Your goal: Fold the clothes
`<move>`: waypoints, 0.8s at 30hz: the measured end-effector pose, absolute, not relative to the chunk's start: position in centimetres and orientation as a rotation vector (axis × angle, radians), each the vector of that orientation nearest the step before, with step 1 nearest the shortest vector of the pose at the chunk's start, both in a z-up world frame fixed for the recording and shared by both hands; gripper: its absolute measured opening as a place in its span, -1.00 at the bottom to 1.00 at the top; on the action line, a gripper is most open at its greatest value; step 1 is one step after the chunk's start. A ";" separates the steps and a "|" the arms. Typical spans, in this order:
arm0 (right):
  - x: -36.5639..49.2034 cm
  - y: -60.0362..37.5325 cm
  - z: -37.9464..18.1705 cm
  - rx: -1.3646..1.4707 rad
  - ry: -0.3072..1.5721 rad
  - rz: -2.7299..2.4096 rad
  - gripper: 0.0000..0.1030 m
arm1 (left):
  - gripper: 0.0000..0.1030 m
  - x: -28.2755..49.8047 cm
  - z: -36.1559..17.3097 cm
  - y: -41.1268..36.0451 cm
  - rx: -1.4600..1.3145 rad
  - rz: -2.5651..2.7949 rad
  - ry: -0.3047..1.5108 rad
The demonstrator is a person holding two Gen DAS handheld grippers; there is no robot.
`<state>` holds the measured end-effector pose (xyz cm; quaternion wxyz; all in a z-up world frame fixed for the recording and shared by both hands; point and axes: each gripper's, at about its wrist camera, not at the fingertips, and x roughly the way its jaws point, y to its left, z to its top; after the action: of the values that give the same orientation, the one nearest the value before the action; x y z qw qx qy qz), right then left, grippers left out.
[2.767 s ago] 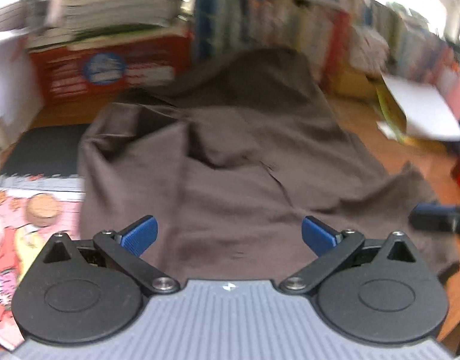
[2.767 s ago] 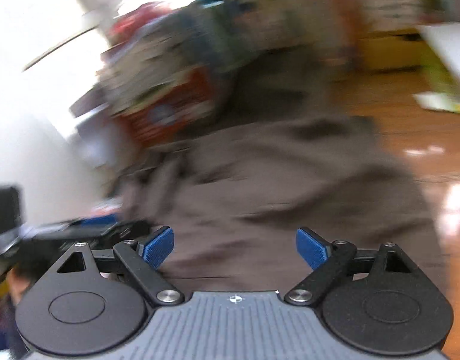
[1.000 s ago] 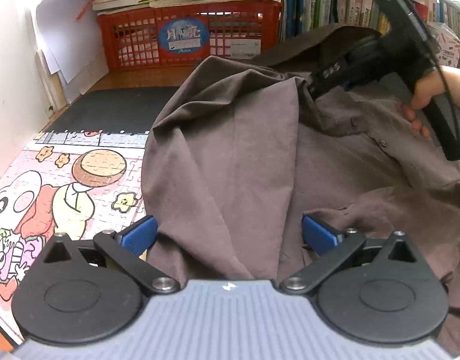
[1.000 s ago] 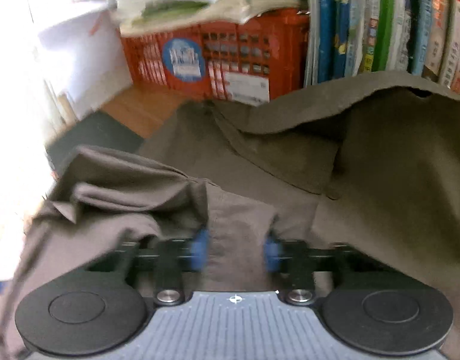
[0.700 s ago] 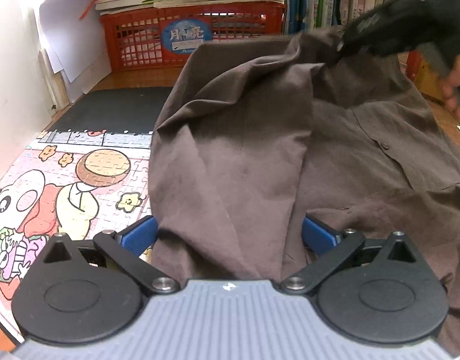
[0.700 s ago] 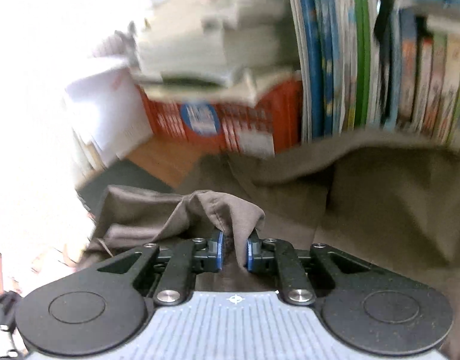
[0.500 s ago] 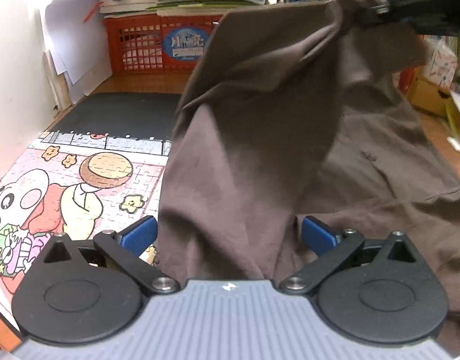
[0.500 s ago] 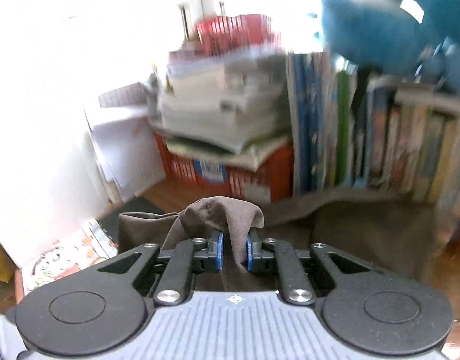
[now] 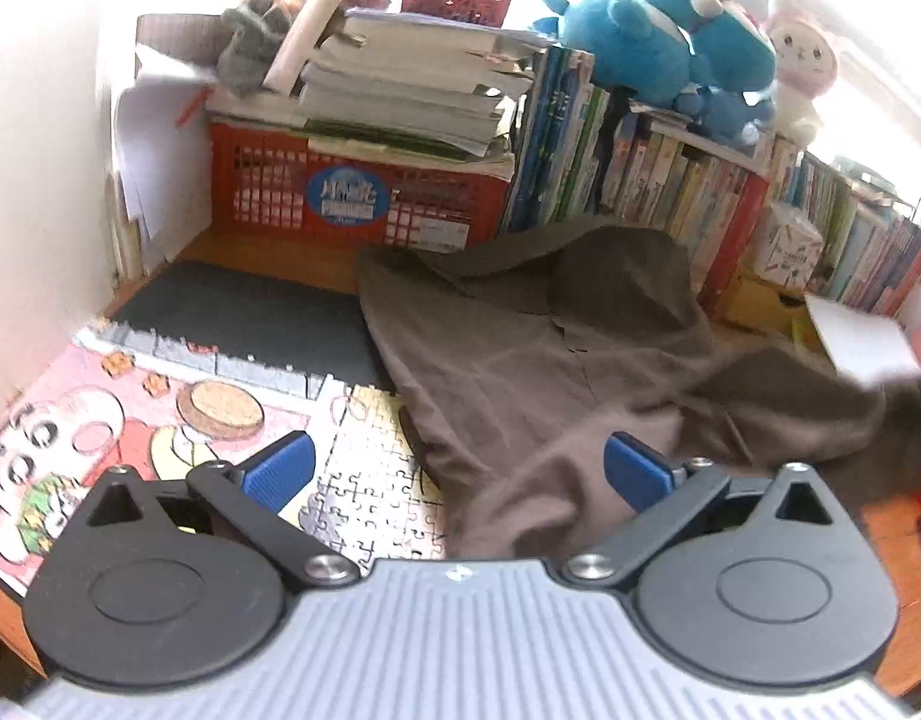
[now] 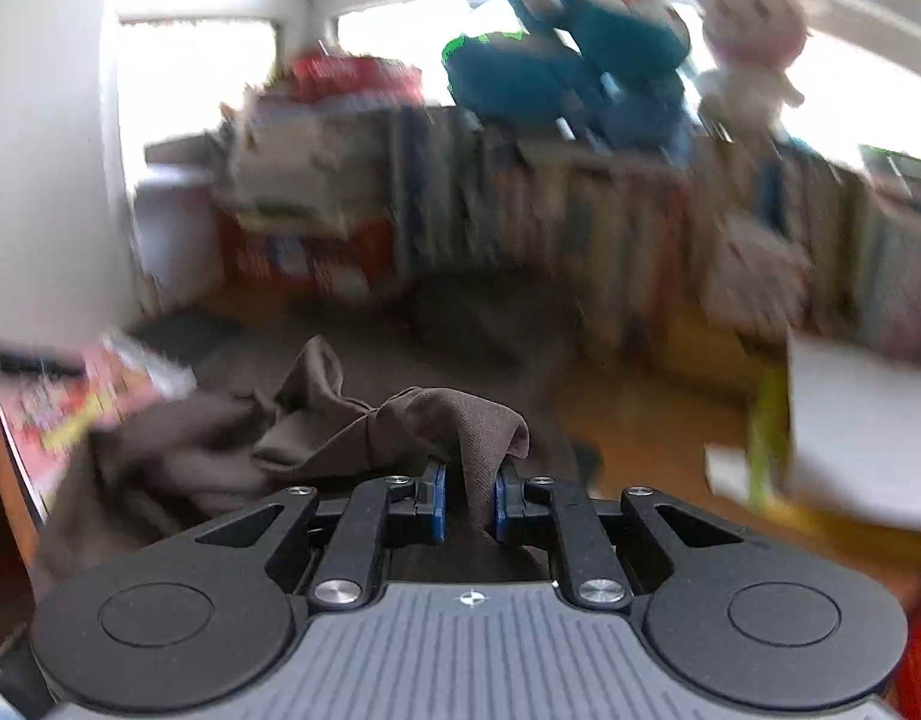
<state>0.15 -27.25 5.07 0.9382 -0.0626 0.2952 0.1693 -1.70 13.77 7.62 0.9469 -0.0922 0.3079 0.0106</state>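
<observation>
A brown button shirt (image 9: 550,354) lies rumpled across the wooden desk, its collar end toward the books. My left gripper (image 9: 457,471) is open and empty, just above the shirt's near edge, which bunches up between its blue pads. My right gripper (image 10: 467,501) is shut on a fold of the brown shirt (image 10: 460,420) and holds it above the desk; the rest of the cloth trails down to the left. In the left wrist view the right gripper shows as a dark blur at the far right (image 9: 916,414).
A cartoon jigsaw puzzle (image 9: 160,408) and a black mat (image 9: 238,312) lie at left. A red basket (image 9: 352,198) with stacked books, a row of books (image 9: 670,180) and plush toys (image 9: 670,42) stand behind. White paper (image 9: 856,342) lies at right.
My right gripper closed on a fold near the collar, lifted it high, then carried it across to the right and down. The shirt has dropped back onto the desk. My left gripper stayed open.
</observation>
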 end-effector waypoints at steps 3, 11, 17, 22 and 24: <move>-0.5 -28.5 1.4 -0.086 0.712 0.302 -0.59 | 1.00 -1.6 7.1 11.8 -0.160 -0.021 0.658; -2.3 -29.5 3.5 -0.107 0.643 0.263 0.71 | 1.00 -0.5 3.5 6.7 -0.015 -0.050 0.754; 0.1 -26.6 7.8 -0.033 0.524 0.461 0.83 | 1.00 -0.2 0.3 8.6 -0.028 0.027 0.845; 6.8 -17.8 5.6 0.092 0.660 0.736 0.79 | 1.00 -1.1 -0.5 10.8 -0.091 0.034 0.865; 8.7 -13.6 4.3 0.024 0.715 0.817 0.76 | 1.00 -1.6 -0.4 11.2 -0.087 0.040 0.856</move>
<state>8.70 -13.60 4.25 0.8560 0.0113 0.3403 0.3889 -1.57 11.15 -0.36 0.9087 -0.0423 0.4148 0.0192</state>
